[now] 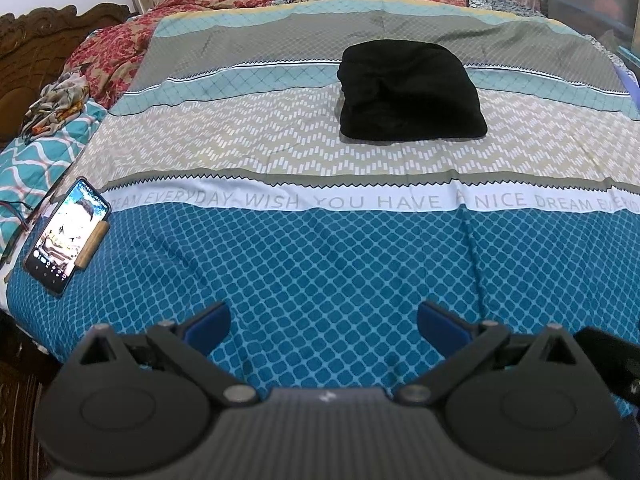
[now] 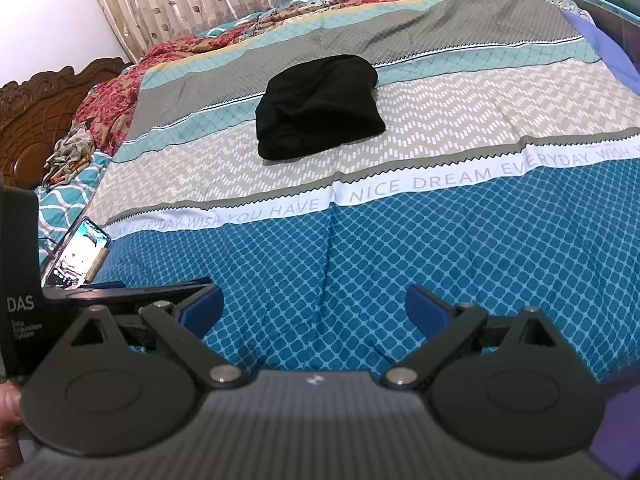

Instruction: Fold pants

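Both tongs, left [image 1: 324, 322] and right [image 2: 314, 306], gape wide (empty) above bedspread [image 1: 320, 264].

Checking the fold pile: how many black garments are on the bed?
1: the black pants, a folded bundle mid-bed on the patterned bedsheet. Others may lie hidden off view.

Folded black pants [image 1: 410, 92] of soft, matt, fleecy-looking cloth lie on a smooth printed cotton-like bedsheet [image 1: 320, 256]. A glossy glass-screened phone [image 1: 66, 236] sits nearby. The carved headboard [image 1: 36, 44] is dark polished wood. Both grippers are matt black plastic with blue pads [image 1: 210, 320].
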`<move>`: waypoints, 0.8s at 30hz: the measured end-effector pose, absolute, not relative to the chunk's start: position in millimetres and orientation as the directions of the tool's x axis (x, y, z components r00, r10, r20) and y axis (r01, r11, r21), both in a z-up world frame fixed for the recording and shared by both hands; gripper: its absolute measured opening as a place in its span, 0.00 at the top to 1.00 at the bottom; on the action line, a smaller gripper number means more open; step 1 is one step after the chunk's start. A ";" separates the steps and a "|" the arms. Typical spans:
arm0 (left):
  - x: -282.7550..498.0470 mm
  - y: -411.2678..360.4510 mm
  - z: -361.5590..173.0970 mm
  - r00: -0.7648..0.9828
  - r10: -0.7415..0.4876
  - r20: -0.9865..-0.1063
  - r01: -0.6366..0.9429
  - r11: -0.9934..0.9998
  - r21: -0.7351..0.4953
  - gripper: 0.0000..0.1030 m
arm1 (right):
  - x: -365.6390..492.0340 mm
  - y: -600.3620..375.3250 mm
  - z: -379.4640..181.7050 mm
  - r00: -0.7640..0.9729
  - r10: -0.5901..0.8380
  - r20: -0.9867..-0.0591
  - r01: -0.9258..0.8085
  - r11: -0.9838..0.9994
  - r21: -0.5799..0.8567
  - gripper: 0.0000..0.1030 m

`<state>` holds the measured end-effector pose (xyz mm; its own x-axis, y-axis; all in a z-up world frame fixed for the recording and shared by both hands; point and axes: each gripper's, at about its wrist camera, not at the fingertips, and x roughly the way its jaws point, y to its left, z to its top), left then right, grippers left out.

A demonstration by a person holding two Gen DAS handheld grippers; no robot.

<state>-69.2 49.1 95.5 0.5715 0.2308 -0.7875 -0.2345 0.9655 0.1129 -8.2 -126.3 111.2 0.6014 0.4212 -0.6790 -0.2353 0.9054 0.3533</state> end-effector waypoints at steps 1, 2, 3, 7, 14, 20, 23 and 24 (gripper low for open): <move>-69.2 49.0 95.6 0.572 0.230 -0.787 -0.234 0.966 0.112 0.00 | -8.6 -125.4 111.5 0.603 0.419 -0.679 -0.235 0.906 0.351 0.04; -69.2 48.9 95.7 0.572 0.230 -0.787 -0.234 0.966 0.112 0.00 | -8.6 -125.2 111.7 0.604 0.418 -0.679 -0.234 0.907 0.349 0.04; -69.3 48.8 95.8 0.573 0.230 -0.787 -0.234 0.966 0.112 0.00 | -9.2 -124.3 112.0 0.605 0.416 -0.679 -0.233 0.908 0.348 0.04; -69.2 47.6 95.9 0.572 0.233 -0.786 -0.235 0.965 0.115 0.00 | -8.9 -124.7 111.9 0.609 0.411 -0.679 -0.225 0.910 0.349 0.04; -69.0 48.0 95.8 0.572 0.234 -0.786 -0.234 0.965 0.117 0.00 | -10.2 -122.1 112.1 0.612 0.408 -0.678 -0.215 0.910 0.353 0.04; -69.2 47.7 93.7 0.571 0.230 -0.788 -0.225 0.967 0.119 0.00 | -10.3 -122.6 111.3 0.611 0.407 -0.679 -0.206 0.910 0.360 0.04; -69.3 46.1 93.1 0.569 0.227 -0.790 -0.217 0.969 0.122 0.00 | -10.6 -121.4 110.5 0.609 0.407 -0.681 -0.201 0.910 0.363 0.04; -69.4 45.7 92.9 0.570 0.226 -0.790 -0.214 0.969 0.123 0.00 | -10.6 -121.4 110.3 0.608 0.407 -0.682 -0.200 0.910 0.364 0.04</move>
